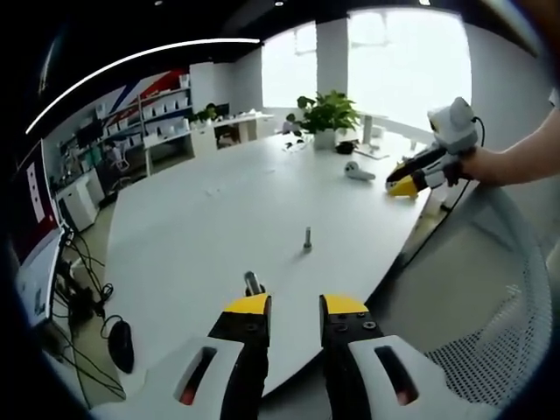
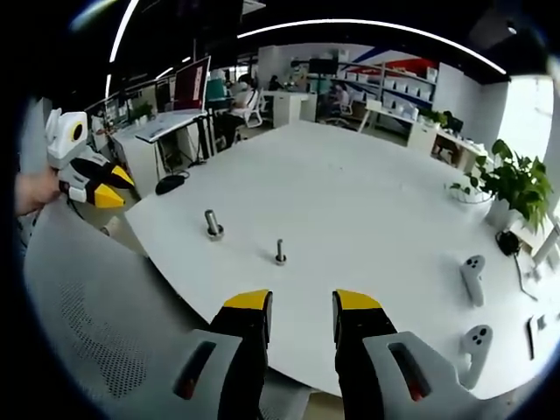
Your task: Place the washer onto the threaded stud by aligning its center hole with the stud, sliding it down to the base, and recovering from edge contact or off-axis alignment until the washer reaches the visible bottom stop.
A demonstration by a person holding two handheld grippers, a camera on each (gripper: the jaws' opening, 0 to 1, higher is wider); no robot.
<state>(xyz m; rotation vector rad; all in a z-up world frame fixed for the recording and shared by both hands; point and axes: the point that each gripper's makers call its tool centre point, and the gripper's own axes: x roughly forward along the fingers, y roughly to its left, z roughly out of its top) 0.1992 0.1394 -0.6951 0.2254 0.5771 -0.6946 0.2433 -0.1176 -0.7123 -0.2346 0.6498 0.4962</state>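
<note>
- Two grippers, left gripper (image 1: pixel 294 306) and right gripper (image 2: pixel 302 304), jaws apart, empty.
- Threaded stud (image 2: pixel 280 252) upright mid-table; second post (image 2: pixel 213 224) nearby.
- Washer too small to tell; find it, grip its rim level.

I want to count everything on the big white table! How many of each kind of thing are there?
Metal studs: 2
White controllers: 2
Potted plants: 1
Total: 5
</note>
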